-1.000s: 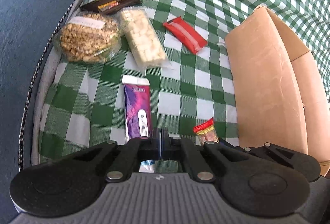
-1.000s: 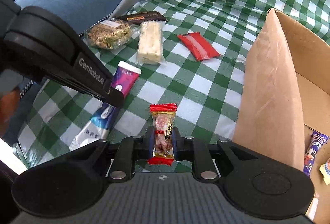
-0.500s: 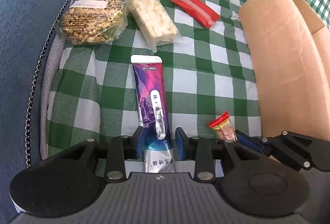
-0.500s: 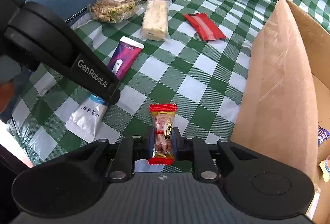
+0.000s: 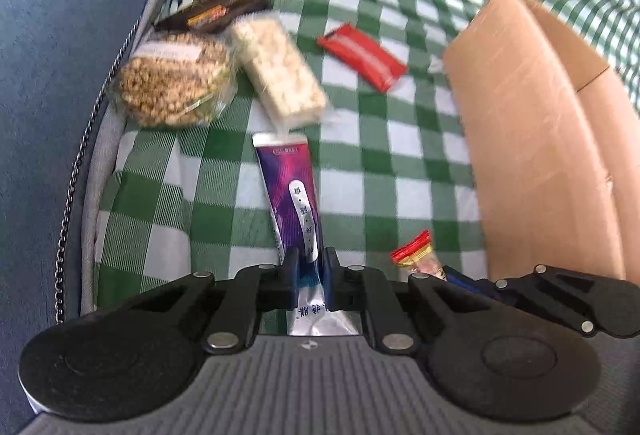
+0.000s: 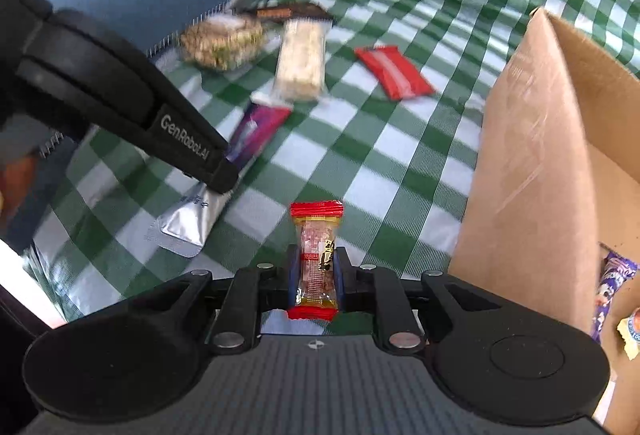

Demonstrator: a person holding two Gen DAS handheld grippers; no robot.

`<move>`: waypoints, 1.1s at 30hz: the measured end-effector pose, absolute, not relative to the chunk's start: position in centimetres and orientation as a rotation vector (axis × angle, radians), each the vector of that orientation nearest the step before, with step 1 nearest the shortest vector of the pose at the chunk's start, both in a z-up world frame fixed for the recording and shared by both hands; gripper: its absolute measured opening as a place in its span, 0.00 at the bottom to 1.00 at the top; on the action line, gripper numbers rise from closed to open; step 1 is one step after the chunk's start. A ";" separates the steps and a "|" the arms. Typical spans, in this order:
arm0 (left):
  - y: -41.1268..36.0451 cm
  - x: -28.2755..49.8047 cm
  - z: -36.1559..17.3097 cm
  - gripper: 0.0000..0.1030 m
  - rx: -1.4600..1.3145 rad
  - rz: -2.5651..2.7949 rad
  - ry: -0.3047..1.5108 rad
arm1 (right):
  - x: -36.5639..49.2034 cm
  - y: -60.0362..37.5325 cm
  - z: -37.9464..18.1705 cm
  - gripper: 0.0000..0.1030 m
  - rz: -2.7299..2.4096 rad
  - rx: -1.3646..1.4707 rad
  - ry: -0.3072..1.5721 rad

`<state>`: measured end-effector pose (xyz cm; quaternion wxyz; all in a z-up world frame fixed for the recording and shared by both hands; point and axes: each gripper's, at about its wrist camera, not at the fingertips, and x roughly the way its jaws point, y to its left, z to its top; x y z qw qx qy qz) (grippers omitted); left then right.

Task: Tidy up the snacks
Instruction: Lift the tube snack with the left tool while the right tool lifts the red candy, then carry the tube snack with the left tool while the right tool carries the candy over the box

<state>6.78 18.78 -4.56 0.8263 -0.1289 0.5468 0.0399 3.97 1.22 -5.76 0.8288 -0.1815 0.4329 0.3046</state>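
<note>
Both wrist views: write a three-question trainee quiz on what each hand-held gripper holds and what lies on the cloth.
1. True or false: the right hand-held gripper is shut on the small red-ended candy.
2. Multiple choice: what does the left hand-held gripper grip? A) the red wrapper B) the purple pouch C) the dark chocolate bar
3. Fill in: the open container to the right of the snacks is a cardboard ____.

Key: 1 true. 2 B. 3 box.
</note>
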 end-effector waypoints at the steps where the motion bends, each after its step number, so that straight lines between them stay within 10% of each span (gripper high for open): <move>1: 18.7 6.7 -4.2 0.09 -0.277 0.079 1.144 | 3.8 1.1 -5.4 0.18 0.646 -0.381 0.902; 33: 16.9 5.7 2.1 0.04 -0.430 -0.029 0.810 | 5.2 -14.1 3.9 0.17 0.473 -0.158 0.427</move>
